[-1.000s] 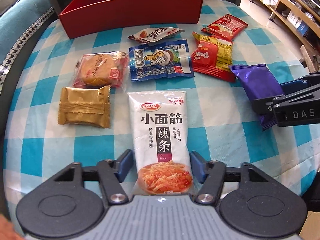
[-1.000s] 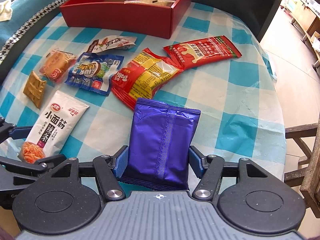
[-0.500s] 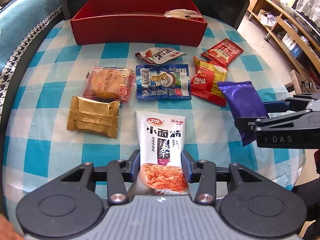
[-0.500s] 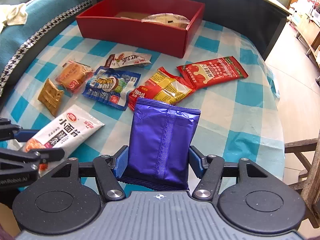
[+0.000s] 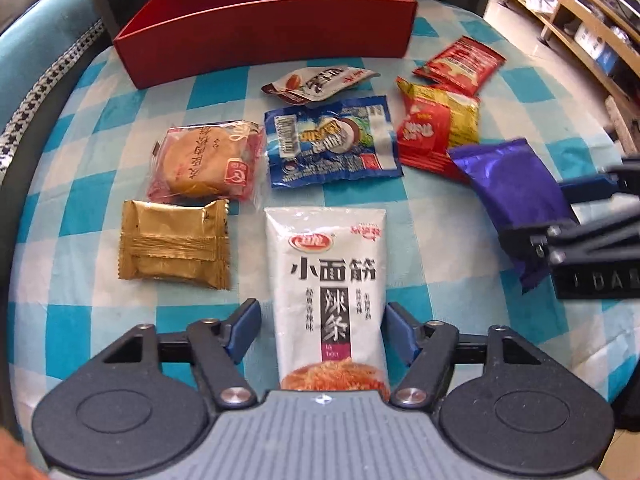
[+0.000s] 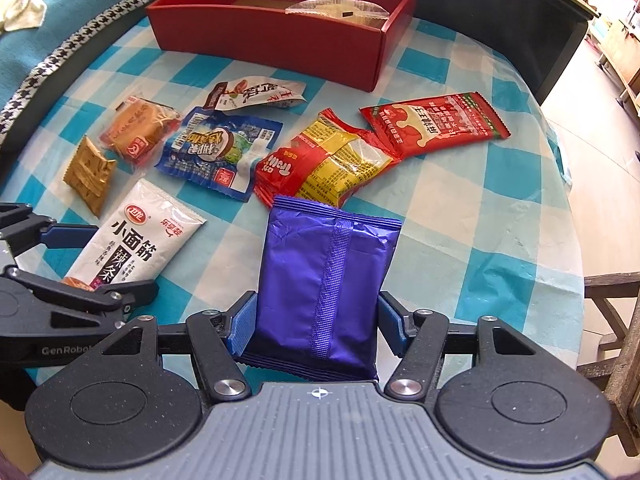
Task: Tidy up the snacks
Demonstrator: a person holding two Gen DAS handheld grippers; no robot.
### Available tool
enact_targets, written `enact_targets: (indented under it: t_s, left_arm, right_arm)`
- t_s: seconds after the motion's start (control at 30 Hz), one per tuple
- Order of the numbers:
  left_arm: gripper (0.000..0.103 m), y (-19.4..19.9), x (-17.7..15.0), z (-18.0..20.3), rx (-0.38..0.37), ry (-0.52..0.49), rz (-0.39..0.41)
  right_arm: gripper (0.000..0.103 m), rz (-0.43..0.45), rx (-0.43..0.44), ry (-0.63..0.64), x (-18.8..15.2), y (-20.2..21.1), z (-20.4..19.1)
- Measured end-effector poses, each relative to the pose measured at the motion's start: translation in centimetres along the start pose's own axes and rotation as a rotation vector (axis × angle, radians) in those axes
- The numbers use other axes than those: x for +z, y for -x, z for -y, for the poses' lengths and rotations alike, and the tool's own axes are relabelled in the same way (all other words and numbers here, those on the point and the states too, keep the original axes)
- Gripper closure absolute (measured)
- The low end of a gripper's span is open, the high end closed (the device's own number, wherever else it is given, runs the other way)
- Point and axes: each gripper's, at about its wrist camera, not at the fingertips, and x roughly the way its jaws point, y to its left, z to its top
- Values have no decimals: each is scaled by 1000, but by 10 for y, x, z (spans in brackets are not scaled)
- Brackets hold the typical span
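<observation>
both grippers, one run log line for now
left gripper: just opened, white packet between, loose | right gripper: shut on purple packet

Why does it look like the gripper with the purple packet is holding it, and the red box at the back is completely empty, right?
Not quite: the red box is not empty. The right wrist view shows a clear-wrapped snack inside it. The right gripper does hold the purple packet.

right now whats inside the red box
A clear-wrapped snack lies at the right end of the red box, with a brownish item beside it. The near wall hides the rest of the floor.
</observation>
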Motion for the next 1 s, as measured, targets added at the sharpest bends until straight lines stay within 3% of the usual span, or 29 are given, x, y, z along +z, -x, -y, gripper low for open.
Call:
enact_targets:
  t_s: [0.07, 0.17, 0.63, 1.0]
  left_arm:
    - [23, 5, -2, -1, -12, -4, 5]
    - [29, 11, -1, -8, -78, 57, 6]
    - [29, 46, 20, -22, -150, 123, 113]
    - [29, 54, 61, -37, -171, 155, 195]
  right_arm:
    - [33, 1, -2, 0, 0, 0, 0]
    - [33, 11, -1, -1, 1, 2, -1]
    - [33, 81, 11, -35, 8, 18, 5]
    - [33, 150, 11, -85, 38, 27, 15]
